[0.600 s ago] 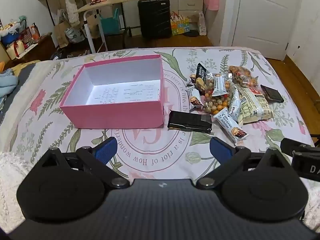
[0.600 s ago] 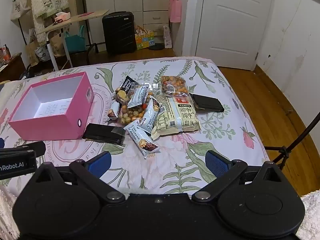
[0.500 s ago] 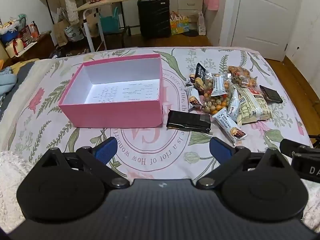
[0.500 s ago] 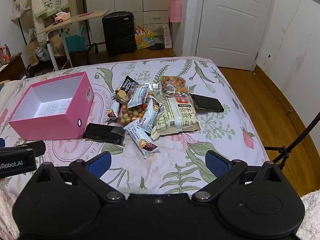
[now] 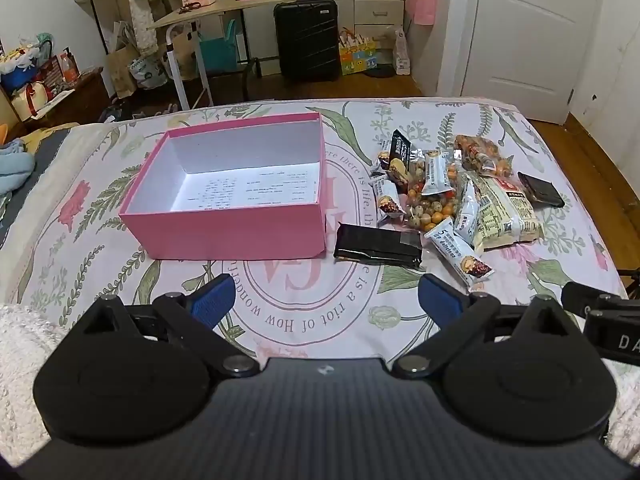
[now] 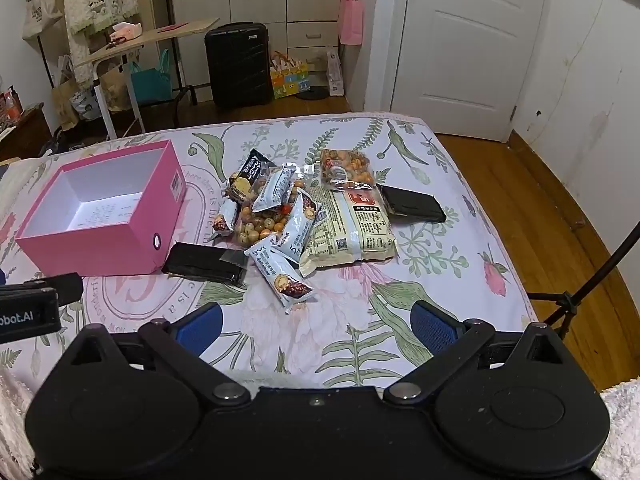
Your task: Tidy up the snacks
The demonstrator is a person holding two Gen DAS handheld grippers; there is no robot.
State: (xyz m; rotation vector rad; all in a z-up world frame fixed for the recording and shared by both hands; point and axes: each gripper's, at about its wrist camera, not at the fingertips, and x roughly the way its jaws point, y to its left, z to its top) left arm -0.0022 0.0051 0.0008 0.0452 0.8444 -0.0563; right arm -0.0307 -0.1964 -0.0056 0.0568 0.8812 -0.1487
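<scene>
An open pink box (image 5: 236,232) (image 6: 104,252), white inside and holding nothing, stands on the floral bedspread. Right of it lies a heap of snack packets (image 5: 452,196) (image 6: 292,208): a black flat packet (image 5: 378,245) (image 6: 204,262), several pale blue bars, a clear bag of coloured nuts, a large cream bag (image 5: 502,212) (image 6: 350,226) and a second black packet (image 5: 540,195) (image 6: 414,204). My left gripper (image 5: 324,300) hovers open over the near bedspread, short of the box. My right gripper (image 6: 316,326) is open too, nearer than the snacks, with nothing between its fingers.
The bed (image 6: 460,264) ends at the right above a wooden floor, where a black tripod leg (image 6: 576,300) stands. Beyond the bed's far edge are a black suitcase (image 5: 306,38), a folding table (image 5: 224,10) and a white door (image 6: 468,48). White fleece lies at the near corners.
Both views have shifted only slightly; the box and snacks lie where they were. Both grippers stay wide open.
</scene>
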